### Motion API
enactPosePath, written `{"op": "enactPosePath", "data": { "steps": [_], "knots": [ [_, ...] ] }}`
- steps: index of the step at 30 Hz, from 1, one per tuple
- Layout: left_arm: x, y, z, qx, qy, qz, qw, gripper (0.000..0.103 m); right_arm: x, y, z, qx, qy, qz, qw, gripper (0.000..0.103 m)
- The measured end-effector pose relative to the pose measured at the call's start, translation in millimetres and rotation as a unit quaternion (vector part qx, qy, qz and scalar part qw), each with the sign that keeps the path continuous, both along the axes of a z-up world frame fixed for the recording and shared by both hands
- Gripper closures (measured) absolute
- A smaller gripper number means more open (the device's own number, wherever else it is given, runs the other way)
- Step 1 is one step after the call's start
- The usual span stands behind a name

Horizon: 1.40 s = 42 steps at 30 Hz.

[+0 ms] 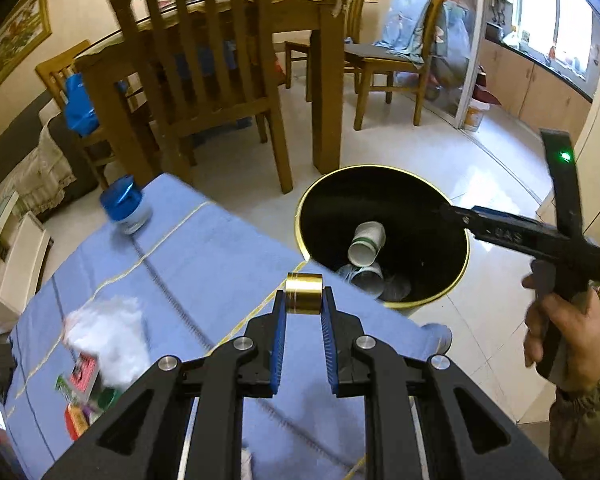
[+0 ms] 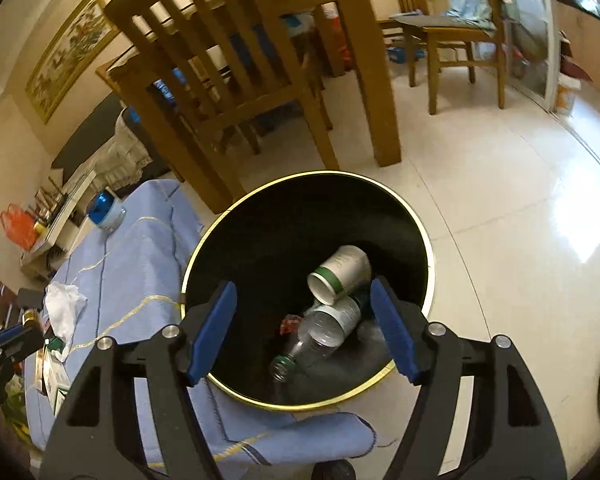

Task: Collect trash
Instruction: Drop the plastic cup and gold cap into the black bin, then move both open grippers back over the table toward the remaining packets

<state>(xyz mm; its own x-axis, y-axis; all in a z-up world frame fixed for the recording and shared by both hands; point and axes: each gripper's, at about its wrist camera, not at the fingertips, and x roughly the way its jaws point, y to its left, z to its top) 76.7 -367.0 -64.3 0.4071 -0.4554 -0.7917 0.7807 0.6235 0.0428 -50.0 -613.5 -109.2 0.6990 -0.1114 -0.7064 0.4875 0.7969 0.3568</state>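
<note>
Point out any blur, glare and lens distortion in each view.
Left wrist view: the white tissue and packets on the blue cloth are motion-smeared, and fisheye bends the room edges. Right wrist view: window glare washes out the floor tiles; the black bin interior stays dark.

The place was a home dining room. A wooden dining table (image 1: 260, 12) stood on pale floor tiles (image 2: 500, 208) with slat-backed wooden chairs (image 1: 196, 64) around it. A framed painting (image 2: 70, 52) hung on the cream wall. Glass sliding doors (image 1: 466, 40) led to a kitchen with wooden cabinets (image 1: 536, 84) below a window (image 1: 556, 20).
</note>
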Motion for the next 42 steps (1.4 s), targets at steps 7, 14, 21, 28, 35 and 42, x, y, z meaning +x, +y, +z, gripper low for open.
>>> {"op": "enactPosePath", "data": {
  "steps": [7,14,21,28,35,42],
  "knots": [
    [5,-51,4,-0.021,-0.005,-0.029,0.9994,0.027,-35,-22,7,0.007,-0.016,-0.051,0.999,0.031],
    [0,-48,15,-0.034,-0.02,-0.037,0.9985,0.025,-48,-23,4,0.01,-0.011,-0.063,0.998,0.03],
    [2,32,47,-0.015,-0.04,0.011,0.999,0.026,-31,19,18,0.005,-0.013,-0.019,1.0,0.028],
    [36,190,107,-0.037,-0.096,0.147,0.9837,0.011,17,133,37,-0.017,-0.018,0.165,0.986,0.022],
    [45,345,89,-0.002,-0.095,0.269,0.9583,0.011,54,295,55,-0.12,0.0,0.382,0.916,0.021],
    [38,444,57,-0.026,-0.051,0.345,0.9369,0.011,93,376,68,-0.068,-0.004,0.451,0.89,0.022]
  ]
}}
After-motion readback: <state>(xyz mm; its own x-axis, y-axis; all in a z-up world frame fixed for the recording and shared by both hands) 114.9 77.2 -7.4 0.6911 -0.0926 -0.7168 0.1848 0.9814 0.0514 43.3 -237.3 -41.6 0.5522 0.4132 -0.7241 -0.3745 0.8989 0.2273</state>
